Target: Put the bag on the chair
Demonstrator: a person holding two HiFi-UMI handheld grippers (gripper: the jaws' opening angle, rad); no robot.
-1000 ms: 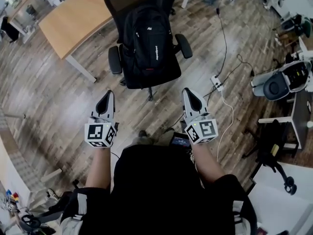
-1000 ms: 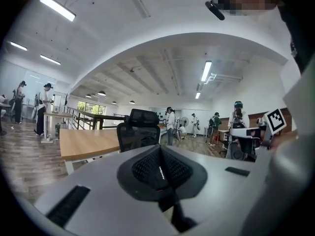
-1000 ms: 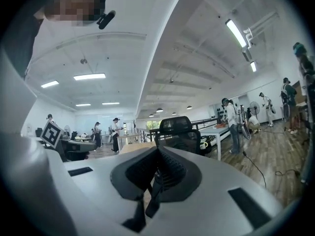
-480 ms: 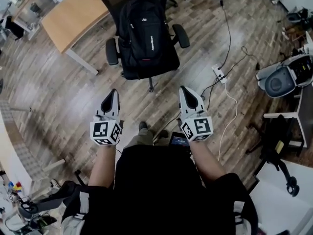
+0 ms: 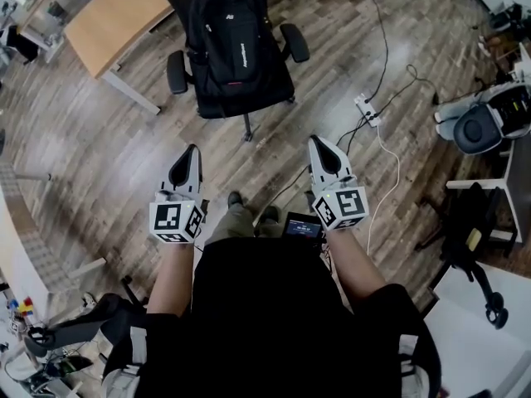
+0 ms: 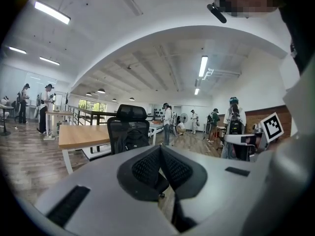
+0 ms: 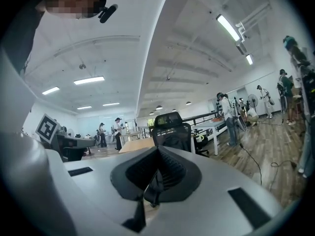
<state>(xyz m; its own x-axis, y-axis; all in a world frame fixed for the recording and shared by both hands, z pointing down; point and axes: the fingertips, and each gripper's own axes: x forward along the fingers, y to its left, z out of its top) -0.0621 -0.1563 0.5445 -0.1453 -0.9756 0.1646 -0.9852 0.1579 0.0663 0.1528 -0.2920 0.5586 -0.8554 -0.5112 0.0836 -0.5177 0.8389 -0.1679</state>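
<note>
A wood-plank floor [image 5: 99, 156] fills the head view, with a pale wooden desk [image 5: 116, 19] at the upper left. Beside the desk stands a black office chair [image 5: 178, 71] on a wheeled base. The black bag [image 5: 228, 44], a backpack, sits upright on its seat and leans against the backrest between the armrests. By the look of it the placing is done, and what remains is to leave the load undisturbed.

The left gripper [image 5: 189, 157] and the right gripper [image 5: 322, 149] are held side by side in front of the person, well apart from the chair and pointing toward it. Each gripper's own view shows its jaws pressed together with nothing between them, and the chair with the bag stands beyond them.

To finish well, the person should probably keep both tools closed and level, away from the armrests, because a nudge could roll the chair and tip the backpack forward. A glance to check that it rests fully on the seat would help.

A power strip [image 5: 366, 110] and a white cable [image 5: 388, 172] lie on the floor to the right, so footing there needs care.
</note>
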